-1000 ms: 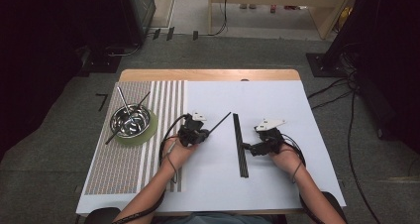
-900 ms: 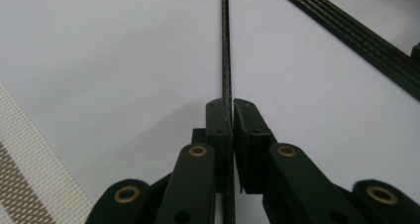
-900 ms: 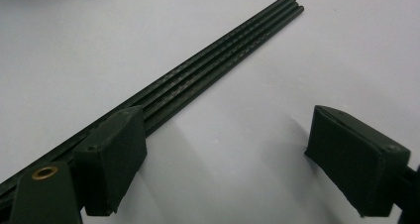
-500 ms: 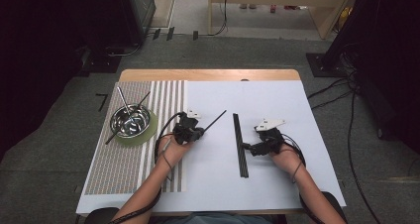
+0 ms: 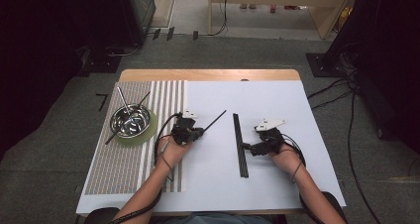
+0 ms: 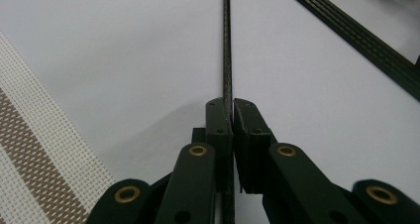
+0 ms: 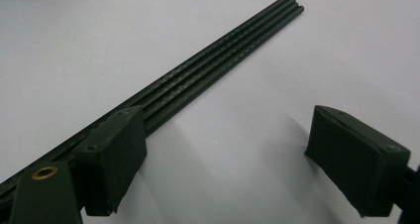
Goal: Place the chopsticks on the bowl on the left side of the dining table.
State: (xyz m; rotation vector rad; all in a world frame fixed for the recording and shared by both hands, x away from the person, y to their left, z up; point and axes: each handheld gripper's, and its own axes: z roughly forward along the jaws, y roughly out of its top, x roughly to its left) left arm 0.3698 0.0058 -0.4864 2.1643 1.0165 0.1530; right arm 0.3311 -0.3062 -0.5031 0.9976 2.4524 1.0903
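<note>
My left gripper (image 5: 197, 132) (image 6: 232, 103) is shut on a thin black rod (image 5: 214, 120) (image 6: 227, 45), which sticks out up and to the right over the white table sheet. A bundle of black rods (image 5: 239, 143) (image 7: 208, 68) lies lengthwise on the sheet between the two hands. My right gripper (image 5: 246, 146) (image 7: 225, 152) stands open just right of that bundle, its left jaw resting over the bundle's near part, nothing between the jaws.
A metal bowl (image 5: 131, 120) on a green coaster sits on the striped mat (image 5: 124, 159) at the left, with several rods leaning in it. The white sheet (image 5: 277, 100) covers the table's right part. Cables trail from both grippers.
My left gripper with its rod has shifted slightly left, toward the mat. The right gripper has stayed beside the bundle.
</note>
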